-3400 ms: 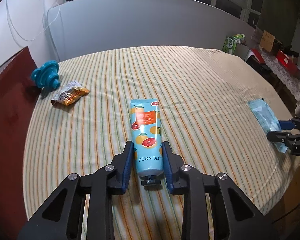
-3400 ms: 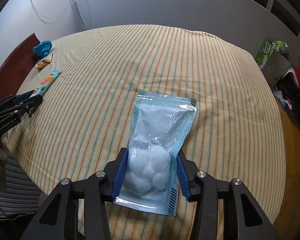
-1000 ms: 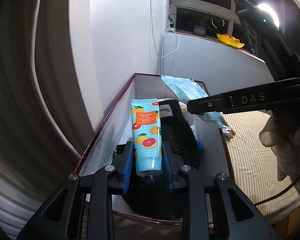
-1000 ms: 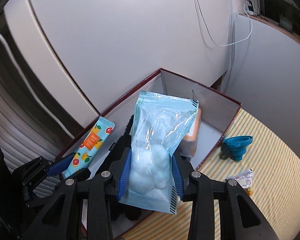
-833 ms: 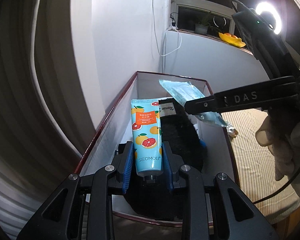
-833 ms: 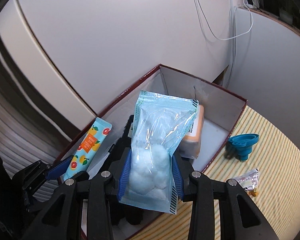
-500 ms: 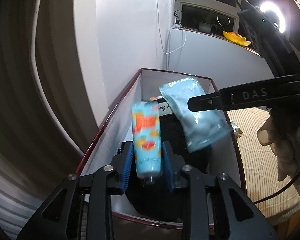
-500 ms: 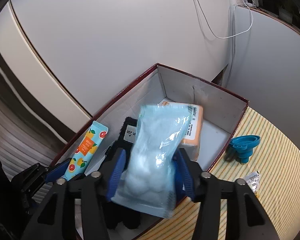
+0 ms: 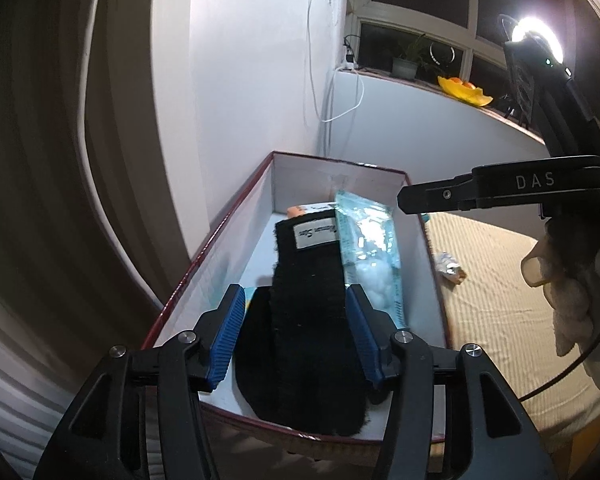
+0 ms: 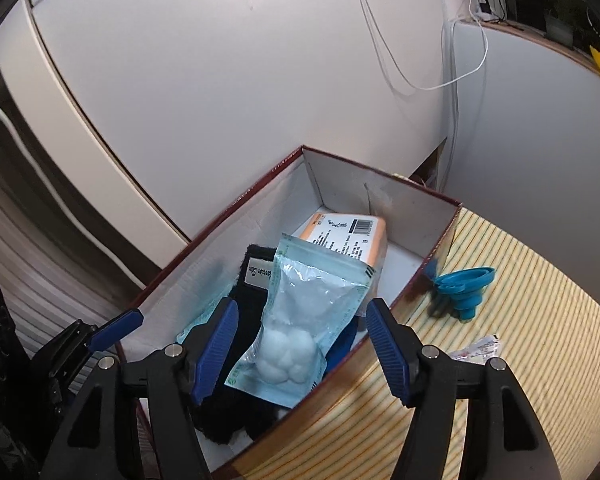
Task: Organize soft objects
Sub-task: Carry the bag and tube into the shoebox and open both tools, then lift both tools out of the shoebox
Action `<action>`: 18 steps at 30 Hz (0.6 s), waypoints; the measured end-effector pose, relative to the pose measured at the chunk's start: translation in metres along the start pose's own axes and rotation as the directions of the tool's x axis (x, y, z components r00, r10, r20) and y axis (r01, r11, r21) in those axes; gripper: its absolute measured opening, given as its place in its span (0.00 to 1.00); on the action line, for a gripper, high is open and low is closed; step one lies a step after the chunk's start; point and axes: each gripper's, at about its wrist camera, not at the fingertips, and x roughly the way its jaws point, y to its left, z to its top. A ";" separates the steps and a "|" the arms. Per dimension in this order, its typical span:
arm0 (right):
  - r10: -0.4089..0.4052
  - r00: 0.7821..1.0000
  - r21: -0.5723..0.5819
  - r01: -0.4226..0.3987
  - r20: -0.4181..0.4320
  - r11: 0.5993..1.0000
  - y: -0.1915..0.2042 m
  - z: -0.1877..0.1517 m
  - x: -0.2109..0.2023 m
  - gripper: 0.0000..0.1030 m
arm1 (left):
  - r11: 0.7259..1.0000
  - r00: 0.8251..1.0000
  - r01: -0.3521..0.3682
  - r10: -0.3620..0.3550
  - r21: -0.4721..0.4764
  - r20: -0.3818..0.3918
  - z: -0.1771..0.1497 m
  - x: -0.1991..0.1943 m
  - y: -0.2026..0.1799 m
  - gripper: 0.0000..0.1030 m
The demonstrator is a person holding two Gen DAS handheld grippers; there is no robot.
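Note:
My left gripper (image 9: 296, 336) hovers over the near end of the red-rimmed box (image 9: 228, 236), its jaws opening with nothing in them. The citrus-print tube (image 9: 249, 293) lies in the box, only a pale blue sliver showing beside the black fabric piece (image 9: 308, 300). My right gripper (image 10: 300, 344) is also opening above the box (image 10: 448, 224), and its pads are apart from the cotton-ball bag (image 10: 300, 320), which rests on the black fabric (image 10: 252, 292) and leans on an orange packet (image 10: 348, 240). The tube (image 10: 196, 324) peeks out at the box's left wall.
A blue funnel (image 10: 464, 284) and a snack wrapper (image 10: 476, 348) lie on the striped tablecloth (image 10: 520, 320) right of the box. White walls stand close behind the box. A gloved hand (image 9: 572, 280) carries the right gripper (image 9: 440, 198) at the left view's right edge.
Both grippers opened. The tube slid out of the left jaws into the box, and the cotton-ball bag dropped from the right jaws onto the black fabric.

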 end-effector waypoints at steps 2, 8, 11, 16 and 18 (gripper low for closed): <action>0.008 1.000 0.004 -0.008 0.012 1.000 -0.004 0.000 -0.007 0.61 | 1.000 1.000 0.016 -0.016 -0.007 0.010 -0.001 -0.009 -0.002 0.50; 0.012 0.999 0.037 -0.013 0.046 0.999 -0.026 -0.008 -0.030 0.61 | 0.999 0.998 0.050 -0.049 -0.018 0.038 -0.003 -0.029 -0.006 0.50; -0.011 0.998 0.052 0.007 0.069 0.999 -0.041 -0.012 -0.041 0.61 | 0.998 0.997 0.052 -0.051 -0.021 0.052 -0.007 -0.039 -0.008 0.50; -0.033 0.998 0.087 0.028 0.061 0.996 -0.069 -0.013 -0.048 0.37 | 0.999 0.997 0.041 -0.039 -0.029 0.064 -0.011 -0.049 -0.005 0.50; -0.043 0.998 0.093 0.038 0.049 0.995 -0.080 -0.012 -0.046 0.24 | 0.999 0.997 0.035 -0.033 -0.038 0.066 -0.013 -0.053 -0.003 0.50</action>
